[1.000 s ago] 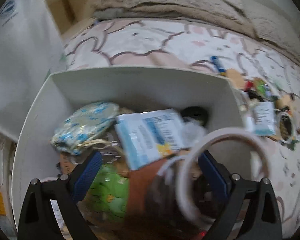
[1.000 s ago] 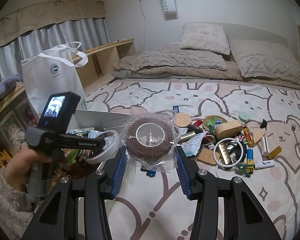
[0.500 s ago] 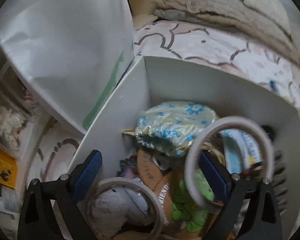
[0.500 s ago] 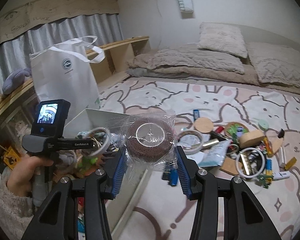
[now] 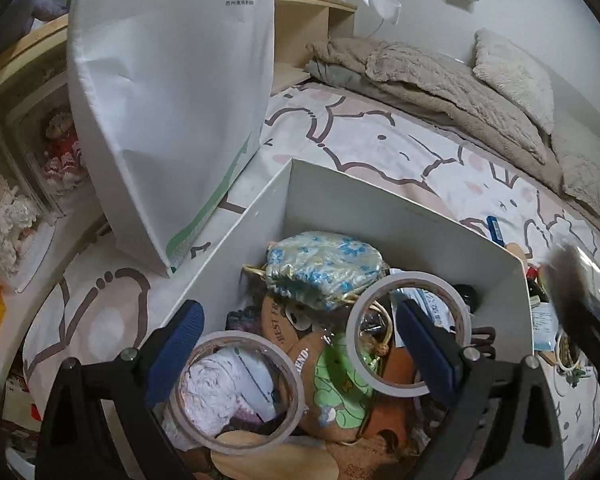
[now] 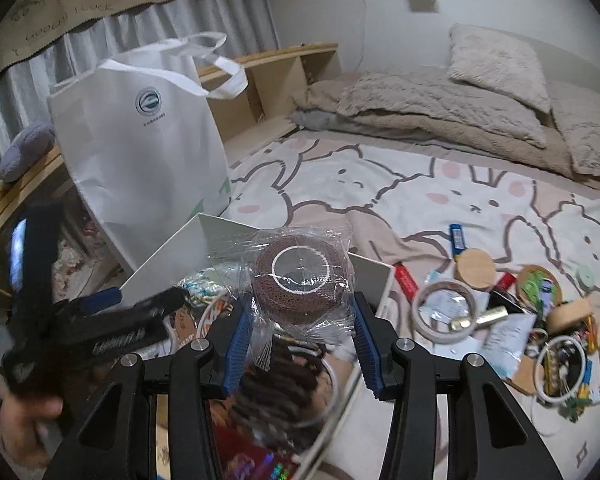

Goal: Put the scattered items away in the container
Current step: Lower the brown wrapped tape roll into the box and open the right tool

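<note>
The white box (image 5: 384,216) on the bed holds several items, among them a blue-flowered pouch (image 5: 320,268) and a clear tape roll (image 5: 236,388). My left gripper (image 5: 300,344) hangs open over the box; a white tape ring (image 5: 410,332) is looped around its right finger (image 5: 424,348). My right gripper (image 6: 300,332) is shut on a brown roll wrapped in clear plastic (image 6: 302,280) and holds it above the box's near corner (image 6: 220,232). The left gripper shows blurred at the left of the right wrist view.
A tall white tote bag (image 5: 172,92) stands against the box's left side. Scattered items lie on the bunny sheet to the right: a tape roll (image 6: 446,316), a cork disc (image 6: 476,268), a white ring (image 6: 562,364) and small pens. Pillows (image 6: 496,64) lie at the back.
My right gripper carried the wrapped brown roll left from the bed to above the box. My left gripper swung left and tilted up over the box, the tape ring still on its finger.
</note>
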A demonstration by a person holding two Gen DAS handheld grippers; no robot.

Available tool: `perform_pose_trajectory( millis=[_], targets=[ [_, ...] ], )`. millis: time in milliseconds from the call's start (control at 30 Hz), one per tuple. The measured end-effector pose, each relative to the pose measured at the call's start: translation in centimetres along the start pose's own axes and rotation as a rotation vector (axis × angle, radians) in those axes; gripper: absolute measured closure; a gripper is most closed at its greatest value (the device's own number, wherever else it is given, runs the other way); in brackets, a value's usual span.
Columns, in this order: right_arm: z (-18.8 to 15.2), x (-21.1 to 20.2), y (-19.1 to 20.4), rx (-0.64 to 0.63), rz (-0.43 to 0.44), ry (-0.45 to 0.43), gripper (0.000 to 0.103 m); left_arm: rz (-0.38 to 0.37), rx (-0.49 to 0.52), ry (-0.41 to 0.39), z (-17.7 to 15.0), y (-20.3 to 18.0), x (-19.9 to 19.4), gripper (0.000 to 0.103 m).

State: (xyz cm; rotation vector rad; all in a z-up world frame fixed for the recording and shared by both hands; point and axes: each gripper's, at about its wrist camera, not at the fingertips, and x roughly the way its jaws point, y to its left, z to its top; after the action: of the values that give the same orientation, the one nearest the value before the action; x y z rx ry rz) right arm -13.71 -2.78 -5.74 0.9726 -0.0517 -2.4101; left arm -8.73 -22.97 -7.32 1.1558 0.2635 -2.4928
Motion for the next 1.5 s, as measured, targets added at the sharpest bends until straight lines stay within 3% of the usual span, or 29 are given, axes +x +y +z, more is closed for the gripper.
perform_pose_trajectory(
  millis=[333, 433, 500, 633, 767, 967, 1133, 1500],
  targets=[
    [0.9, 5.8, 0.3, -0.040, -0.011, 0.119, 0.052, -0.087, -0.025, 0.036, 0.1, 0.0, 0.7, 0.006],
    [0.5, 6.1, 0.4, -0.072, -0.042, 0.104, 0.043, -0.111, -0.043, 0.047, 0.0, 0.2, 0.9, 0.006],
    [0.3, 6.0, 0.4, -0.077, -0.046, 0.092, 0.027, -0.121, -0.053, 0.051, 0.1, 0.4, 1.0, 0.006],
    [0.3, 5.5, 0.7, -0.103, -0.062, 0.078, 0.025, -0.129, -0.058, 0.052, 0.0, 0.5, 1.0, 0.006],
    [-0.1, 4.6, 1.3, -0.190, -0.101, 0.080, 0.014, -0.129, -0.062, 0.042, 0.0, 0.6, 0.8, 0.006],
    [-1.9, 3.7, 3.0, -0.426, -0.196, 0.121, 0.014, -0.138, -0.071, 0.040, 0.1, 0.8, 0.9, 0.006],
    [-3.2, 5.3, 4.5, -0.589, -0.284, 0.195, 0.014, -0.175, -0.090, 0.018, 0.3, 1.1, 0.1, 0.006],
    [-0.8, 9.1, 5.5, -0.477, -0.248, 0.254, 0.014, -0.219, -0.135, 0.003, 0.5, 1.8, -0.4, 0.005]
  ],
)
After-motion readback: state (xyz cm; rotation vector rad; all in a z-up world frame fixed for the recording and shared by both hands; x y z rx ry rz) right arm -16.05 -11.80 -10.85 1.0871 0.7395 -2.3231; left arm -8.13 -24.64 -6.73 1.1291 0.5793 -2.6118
